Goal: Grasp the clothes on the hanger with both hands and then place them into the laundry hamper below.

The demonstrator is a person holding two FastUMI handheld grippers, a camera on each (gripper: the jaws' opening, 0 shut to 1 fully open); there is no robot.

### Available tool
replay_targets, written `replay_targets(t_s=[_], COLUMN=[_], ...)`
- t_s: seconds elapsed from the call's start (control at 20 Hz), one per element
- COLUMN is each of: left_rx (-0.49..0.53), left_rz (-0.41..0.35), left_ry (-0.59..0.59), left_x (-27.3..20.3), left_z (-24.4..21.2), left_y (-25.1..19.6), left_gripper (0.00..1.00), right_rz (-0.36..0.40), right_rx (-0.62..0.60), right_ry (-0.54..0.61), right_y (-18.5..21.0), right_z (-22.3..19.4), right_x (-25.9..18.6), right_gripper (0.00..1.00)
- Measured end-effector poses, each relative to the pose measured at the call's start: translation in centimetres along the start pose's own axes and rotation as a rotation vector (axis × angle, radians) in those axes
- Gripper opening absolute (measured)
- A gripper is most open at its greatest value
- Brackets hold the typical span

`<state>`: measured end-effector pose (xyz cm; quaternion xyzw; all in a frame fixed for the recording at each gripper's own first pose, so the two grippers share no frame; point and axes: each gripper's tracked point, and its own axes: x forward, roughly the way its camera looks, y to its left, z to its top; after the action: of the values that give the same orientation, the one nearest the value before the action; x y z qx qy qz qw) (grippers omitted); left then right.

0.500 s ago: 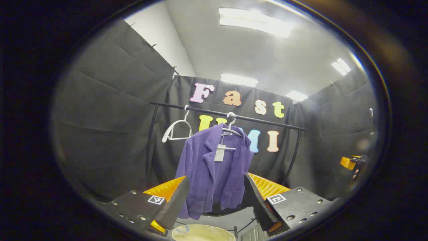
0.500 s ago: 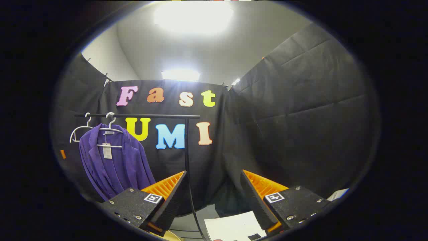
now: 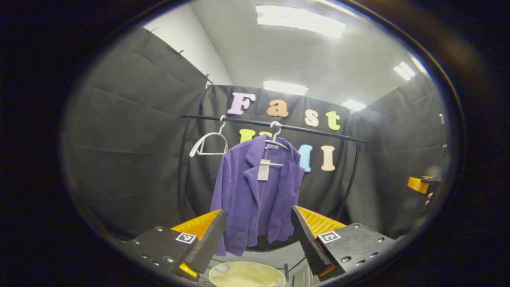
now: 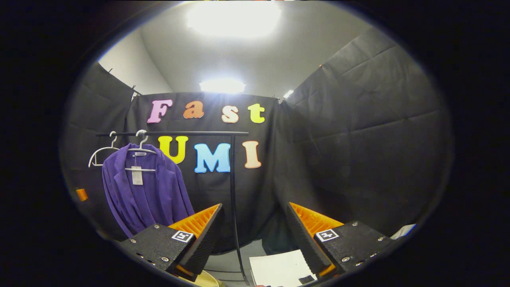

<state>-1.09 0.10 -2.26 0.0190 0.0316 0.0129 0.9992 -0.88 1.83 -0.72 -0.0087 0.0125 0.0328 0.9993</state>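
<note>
- The purple jacket point(image 3: 257, 191) hangs on a white hanger point(image 3: 275, 141) from the black rail point(image 3: 275, 126) of a clothes rack, in front of the black cloth wall; a pale tag point(image 3: 263, 170) dangles at its open collar.
- An empty white hanger point(image 3: 207, 142) hangs on the same rail just to the jacket's left in the left gripper view.
- The left gripper point(image 3: 257, 235) faces the jacket with its jaws spread wide, holding nothing and well short of the cloth.
- Below the jacket, between the left gripper's fingers, sits the round cream rim of the laundry hamper point(image 3: 247, 275) on the floor.
- The right gripper point(image 4: 253, 235) also has its jaws released and empty; in the right gripper view the jacket point(image 4: 145, 191) hangs off to the left, and the rack's upright post point(image 4: 235, 199) stands ahead between the fingers.
- A white sheet point(image 4: 279, 269) lies on the floor near the right gripper.
- At the right edge of the left gripper view, the right gripper point(image 3: 422, 185) shows far off, a hand behind it.
</note>
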Motion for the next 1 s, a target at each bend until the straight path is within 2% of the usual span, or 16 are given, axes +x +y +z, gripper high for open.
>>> replay_targets(t_s=[0.15,0.35,0.4,0.45,0.55,0.6,0.7,0.85,1.0], left_rx=[0.012,0.022,0.028,0.037,0.06,0.064,0.041,-0.021,-0.037], left_rz=[0.003,0.03,0.039,0.045,0.064,0.076,0.079,0.071,0.089], left_ry=[-0.009,0.004,0.01,0.009,0.019,0.02,0.02,0.009,-0.008], left_x=[0.0,0.1,0.3,0.5,0.5,0.6,1.2,2.6,4.8], left_z=[0.4,0.5,0.7,1.0,1.7,1.8,3.1,4.7,6.0], left_y=[0.3,1.0,1.2,1.5,2.0,2.3,2.2,2.2,2.6], left_gripper=[0.94,0.94,0.99,0.94,0.94,0.98,0.99,0.9,0.94], right_rz=[0.024,0.092,0.113,0.132,0.177,0.2,0.261,0.34,0.385], right_rx=[-0.007,-0.012,-0.009,-0.004,0.01,0.017,0.025,0.013,0.014], right_ry=[-0.003,-0.014,-0.021,-0.03,-0.041,-0.032,0.018,0.034,0.027], right_y=[0.8,3.5,4.4,5.4,7.9,9.2,12.4,16.6,19.3], right_z=[0.3,1.2,1.7,2.2,3.0,3.2,3.1,4.4,5.1], right_x=[0.3,1.1,1.4,1.8,2.6,3.1,4.1,5.9,8.3], right_gripper=[0.95,0.95,0.95,0.95,0.95,0.95,0.95,0.95,0.95])
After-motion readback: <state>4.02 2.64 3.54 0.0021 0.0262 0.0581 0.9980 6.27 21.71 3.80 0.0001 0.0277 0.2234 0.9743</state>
